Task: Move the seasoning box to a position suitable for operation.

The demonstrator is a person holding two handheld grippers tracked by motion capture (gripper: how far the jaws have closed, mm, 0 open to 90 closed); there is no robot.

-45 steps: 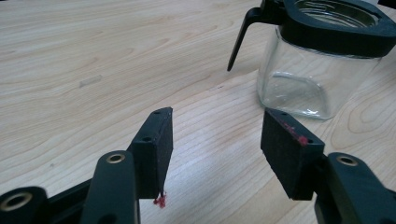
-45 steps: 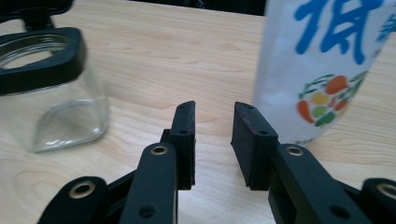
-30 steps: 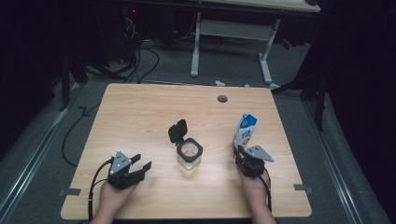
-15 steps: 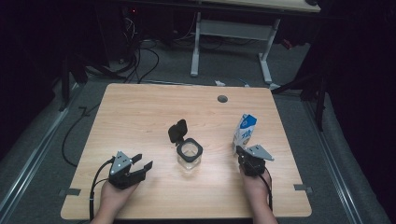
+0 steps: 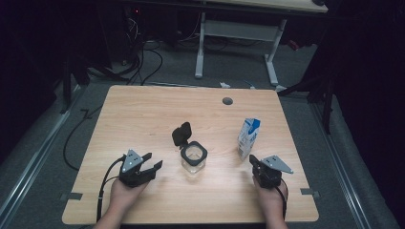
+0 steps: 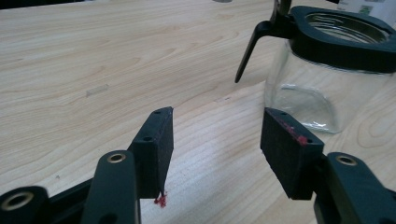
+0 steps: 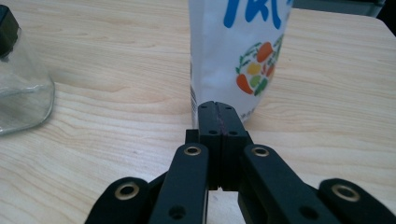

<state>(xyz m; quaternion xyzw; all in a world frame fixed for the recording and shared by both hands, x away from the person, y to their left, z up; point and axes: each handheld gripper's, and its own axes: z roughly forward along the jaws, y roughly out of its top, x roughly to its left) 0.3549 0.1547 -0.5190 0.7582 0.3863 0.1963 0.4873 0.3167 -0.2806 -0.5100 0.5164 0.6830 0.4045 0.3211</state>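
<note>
Carton [image 5: 249, 137] of white card with blue lettering and a printed fruit ring is standing upright on the table [image 5: 143, 114], to the right of the glass jar [image 5: 194, 160] and well apart from it. Judging by its thin folded walls, it is probably light if near empty and will dent under a hard squeeze; its smooth printed faces are likely to be somewhat slippery, so a grip across the two flat sides around mid-height looks safest, below the gabled top. The right gripper [image 7: 218, 108] is sitting just in front of the carton's base, its jaws having just been closing and now pressed flat together with nothing between them, so they will need to spread before taking hold. The jar, with its black rim and hinged lid [image 5: 182, 133] standing open behind it, is rigid, heavier and breakable, and its clear walls are probably slick. The left gripper [image 5: 152, 161] is resting to the left of the jar, its jaws standing apart and empty, pointing toward the glass.
</note>
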